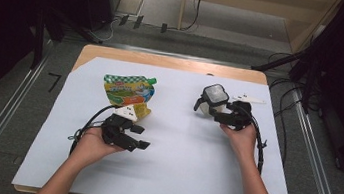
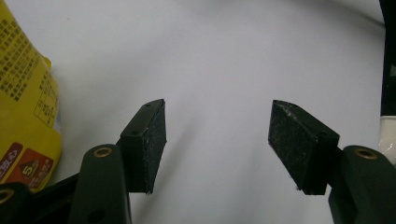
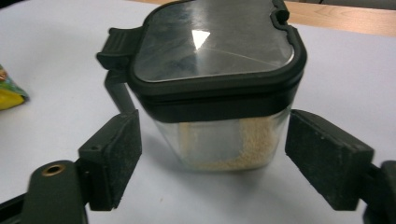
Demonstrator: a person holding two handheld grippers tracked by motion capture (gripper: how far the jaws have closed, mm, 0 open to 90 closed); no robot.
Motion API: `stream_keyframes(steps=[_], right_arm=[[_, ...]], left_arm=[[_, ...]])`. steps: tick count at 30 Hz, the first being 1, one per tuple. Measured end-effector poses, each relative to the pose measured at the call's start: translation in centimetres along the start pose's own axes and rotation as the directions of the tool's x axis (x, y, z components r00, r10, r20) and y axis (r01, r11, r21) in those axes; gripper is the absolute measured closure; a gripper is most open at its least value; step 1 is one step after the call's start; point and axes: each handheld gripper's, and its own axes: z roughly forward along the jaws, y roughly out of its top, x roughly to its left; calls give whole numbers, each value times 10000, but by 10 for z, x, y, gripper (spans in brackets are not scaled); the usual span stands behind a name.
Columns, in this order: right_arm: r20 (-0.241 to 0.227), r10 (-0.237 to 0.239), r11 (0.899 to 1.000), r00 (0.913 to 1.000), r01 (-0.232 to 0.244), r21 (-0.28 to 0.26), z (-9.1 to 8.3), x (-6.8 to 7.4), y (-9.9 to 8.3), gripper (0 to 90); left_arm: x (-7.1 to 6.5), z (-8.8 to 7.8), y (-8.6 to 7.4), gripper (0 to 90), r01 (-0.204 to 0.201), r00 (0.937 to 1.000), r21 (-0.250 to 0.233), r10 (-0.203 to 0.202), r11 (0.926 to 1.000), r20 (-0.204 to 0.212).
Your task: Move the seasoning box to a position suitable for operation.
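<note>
A clear container [image 1: 214,98] with a black-rimmed lid and a black side handle stands on the white sheet at the right; pale grains lie in its bottom [image 3: 215,70]. My right gripper [image 1: 208,109] reaches it from the near side. Its jaws stand on either side of the container's body [image 3: 212,156], open, with the pads not pressing on it. A yellow and green spouted pouch [image 1: 128,91] lies flat at the left. Just in front of the pouch, my left gripper [image 1: 141,137] is open over bare sheet with nothing between its pads [image 2: 217,140]. The pouch's yellow edge [image 2: 23,93] lies beside its left jaw.
A large white sheet [image 1: 175,168] covers most of the wooden table [image 1: 164,62]. Black cables trail from both grippers across the sheet. Dark stands and floor cables surround the table's far side.
</note>
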Motion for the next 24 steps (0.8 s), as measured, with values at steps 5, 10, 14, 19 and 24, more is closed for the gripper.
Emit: stream_keyframes(steps=[5, 10, 14, 19, 24], right_arm=[[83, -39, 10000, 10000, 39, -38, 12, -1, 1, 156], [211, 7, 9999, 9998, -4, -144, 21, 0, 0, 139], [344, -11, 9997, 9994, 20, -257, 29, 1, -1, 132], [471, -142, 9980, 9988, 171, -615, 37, 2, -2, 128], [558, -160, 9966, 9983, 205, -798, 41, 3, -3, 129]], left_arm=[[-1, -4, -6, 377, 191, 9997, -15, -191, 9998, -139], [-2, -6, -10, 378, 301, 9993, -45, -302, 9995, -198], [-2, -8, -13, 377, 349, 9990, -8, -349, 9994, -264], [-3, -8, -16, 377, 414, 9988, 14, -413, 9991, -278], [-5, -10, -18, 377, 503, 9982, 3, -503, 9987, -329]])
